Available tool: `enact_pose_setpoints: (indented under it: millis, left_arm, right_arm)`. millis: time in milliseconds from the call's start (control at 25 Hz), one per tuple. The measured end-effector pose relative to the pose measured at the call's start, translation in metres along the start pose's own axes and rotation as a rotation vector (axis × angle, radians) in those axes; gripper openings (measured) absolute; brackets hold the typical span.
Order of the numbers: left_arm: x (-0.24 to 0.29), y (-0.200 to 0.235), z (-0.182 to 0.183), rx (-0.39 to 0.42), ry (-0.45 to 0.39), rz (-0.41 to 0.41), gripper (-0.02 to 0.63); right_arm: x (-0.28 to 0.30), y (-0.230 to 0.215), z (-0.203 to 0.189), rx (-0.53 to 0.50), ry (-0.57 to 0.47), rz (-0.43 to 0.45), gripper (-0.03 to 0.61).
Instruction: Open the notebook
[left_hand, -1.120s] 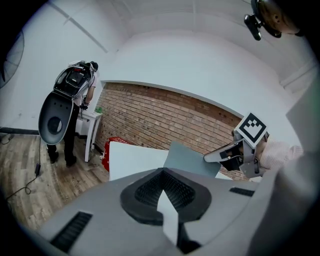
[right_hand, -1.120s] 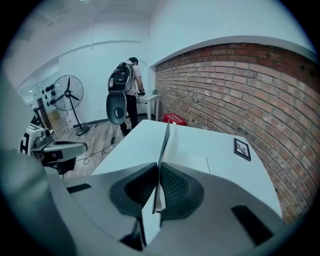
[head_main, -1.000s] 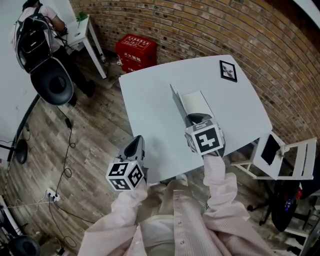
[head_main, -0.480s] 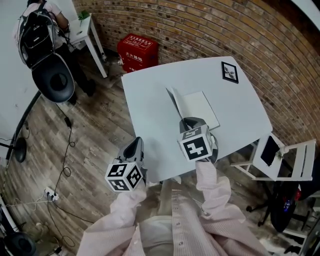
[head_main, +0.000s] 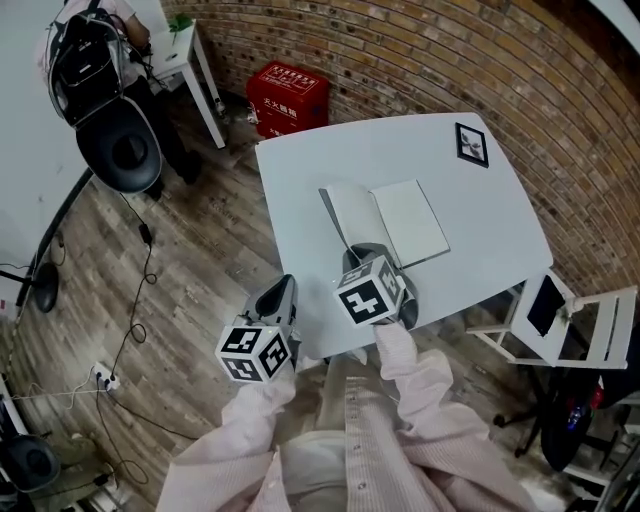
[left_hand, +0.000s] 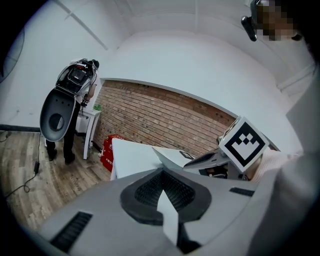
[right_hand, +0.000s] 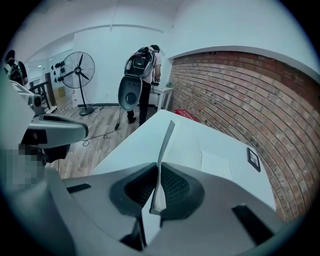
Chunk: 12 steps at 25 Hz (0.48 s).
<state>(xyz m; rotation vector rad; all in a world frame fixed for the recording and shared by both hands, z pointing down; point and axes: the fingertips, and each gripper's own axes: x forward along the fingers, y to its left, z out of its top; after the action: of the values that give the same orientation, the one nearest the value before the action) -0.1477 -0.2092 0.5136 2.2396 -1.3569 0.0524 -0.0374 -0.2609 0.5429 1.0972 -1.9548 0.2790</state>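
The notebook (head_main: 410, 222) lies open on the white table (head_main: 420, 150), its white inner pages facing up. My right gripper (head_main: 365, 256) is shut on the near edge of the notebook's cover (head_main: 348, 212), which leans out to the left of the spine. In the right gripper view the cover (right_hand: 165, 145) stands edge-on, pinched between the pads of the right gripper (right_hand: 156, 200). My left gripper (head_main: 279, 288) hovers at the table's near left edge, shut and holding nothing. From the left gripper (left_hand: 166, 212) view, the notebook (left_hand: 169, 156) and the right gripper's marker cube (left_hand: 245, 145) show ahead.
A small black-framed marker card (head_main: 471, 143) lies at the table's far right corner. A red crate (head_main: 288, 98) stands on the floor beyond the table. A white folding chair (head_main: 575, 320) stands to the right. A person (head_main: 100, 50) stands by a small white side table (head_main: 200, 50).
My right gripper has moved left and toward me with the cover in its grip, swinging the cover from upright over to the left. The left gripper has stayed put.
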Motion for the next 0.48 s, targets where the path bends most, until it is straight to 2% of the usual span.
enact_pose_setpoints:
  millis: [480]
  left_arm:
    - [-0.021,0.020,-0.011,-0.031,0.007,0.057,-0.008]
  right_arm:
    - [0.025,0.021,-0.009,0.004,0.021,0.009,0.031]
